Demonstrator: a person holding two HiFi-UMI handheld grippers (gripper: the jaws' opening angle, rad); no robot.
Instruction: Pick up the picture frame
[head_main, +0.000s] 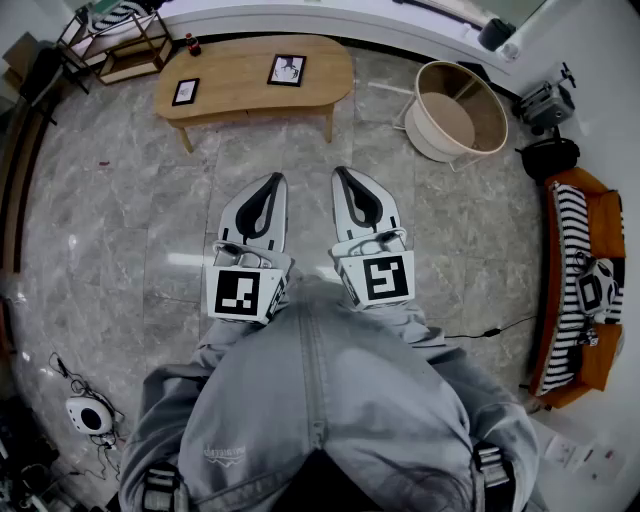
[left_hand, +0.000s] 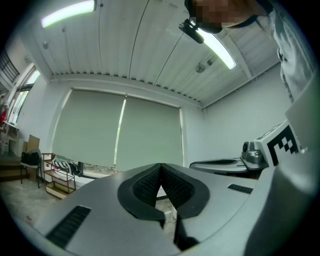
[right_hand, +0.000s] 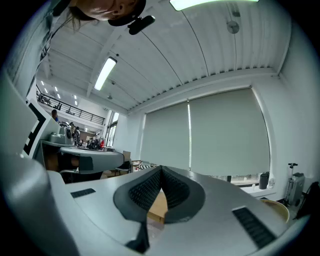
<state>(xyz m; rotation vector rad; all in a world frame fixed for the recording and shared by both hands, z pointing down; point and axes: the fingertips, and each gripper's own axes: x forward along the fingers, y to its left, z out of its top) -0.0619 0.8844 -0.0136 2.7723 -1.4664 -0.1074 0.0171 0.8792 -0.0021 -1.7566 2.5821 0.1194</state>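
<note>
Two black picture frames lie on a low wooden table (head_main: 240, 85) far ahead: a small one (head_main: 185, 91) at its left and a larger one (head_main: 287, 69) toward its right. My left gripper (head_main: 272, 181) and right gripper (head_main: 340, 175) are held side by side over the floor, well short of the table, both shut and empty. In the left gripper view the pads (left_hand: 161, 168) meet at their tips with nothing between them. The right gripper view shows the same closed tips (right_hand: 161, 170), with the table's edge (right_hand: 157, 209) showing below them.
A round beige basket on a wire stand (head_main: 460, 110) sits right of the table. A metal shelf rack (head_main: 115, 35) stands at the far left. An orange sofa with striped cushions (head_main: 582, 270) lines the right wall. Cables and a small white device (head_main: 88, 414) lie on the marble floor at near left.
</note>
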